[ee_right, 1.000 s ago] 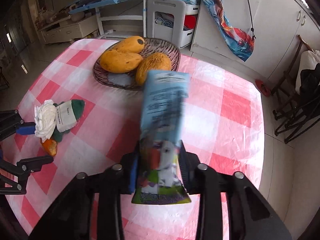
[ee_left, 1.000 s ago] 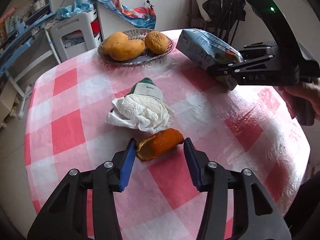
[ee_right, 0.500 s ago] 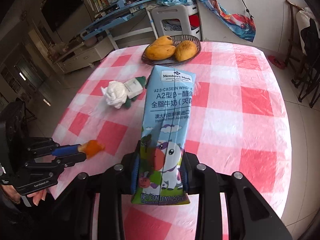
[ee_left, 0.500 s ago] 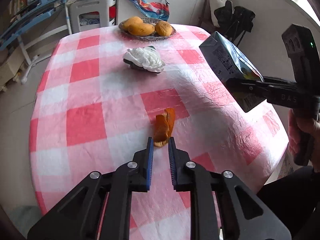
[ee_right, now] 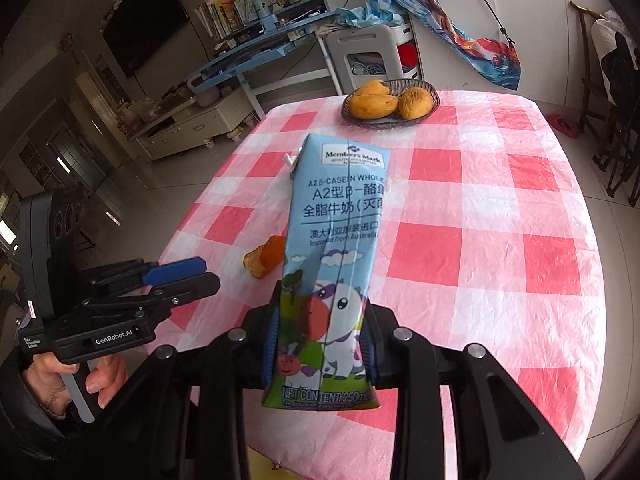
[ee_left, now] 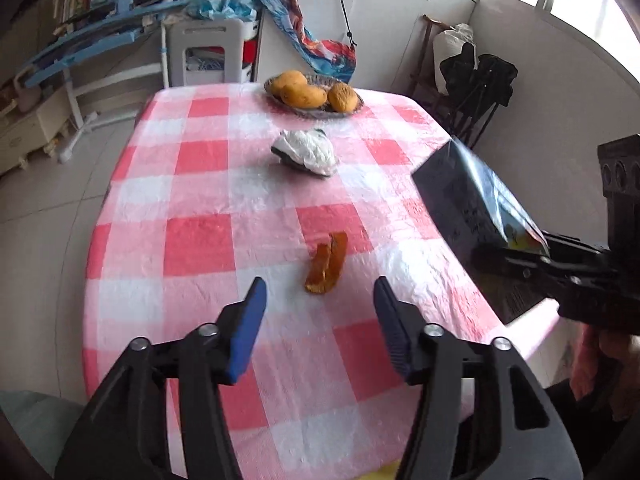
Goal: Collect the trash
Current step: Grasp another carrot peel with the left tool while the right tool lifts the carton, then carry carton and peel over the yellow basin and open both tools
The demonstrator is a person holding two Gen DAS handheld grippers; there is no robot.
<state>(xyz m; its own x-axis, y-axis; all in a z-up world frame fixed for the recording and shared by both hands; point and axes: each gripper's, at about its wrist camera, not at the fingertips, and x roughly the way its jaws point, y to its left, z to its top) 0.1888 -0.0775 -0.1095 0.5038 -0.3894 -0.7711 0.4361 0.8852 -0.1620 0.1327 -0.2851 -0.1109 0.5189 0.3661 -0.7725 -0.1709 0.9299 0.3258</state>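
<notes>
An orange peel, a piece of the trash on the table, is seen lying on the pink-and-white checked tablecloth at the centre of the left wrist frame, just beyond the tips of the left gripper. That gripper's blue-padded jaws are caught opening, with the peel ahead of them and untouched by either pad. A crumpled white wad over a dark green item is shown farther up the frame, and a basket of mangoes is placed near the table's far edge at upper centre. In the right wrist frame, a blue milk carton printed with a cartoon cow is pinched at its lower part between the pads of the right gripper and is held above the table, filling the centre of the frame. The left gripper is visible at the lower left of that frame, gripped by a person's hand.
</notes>
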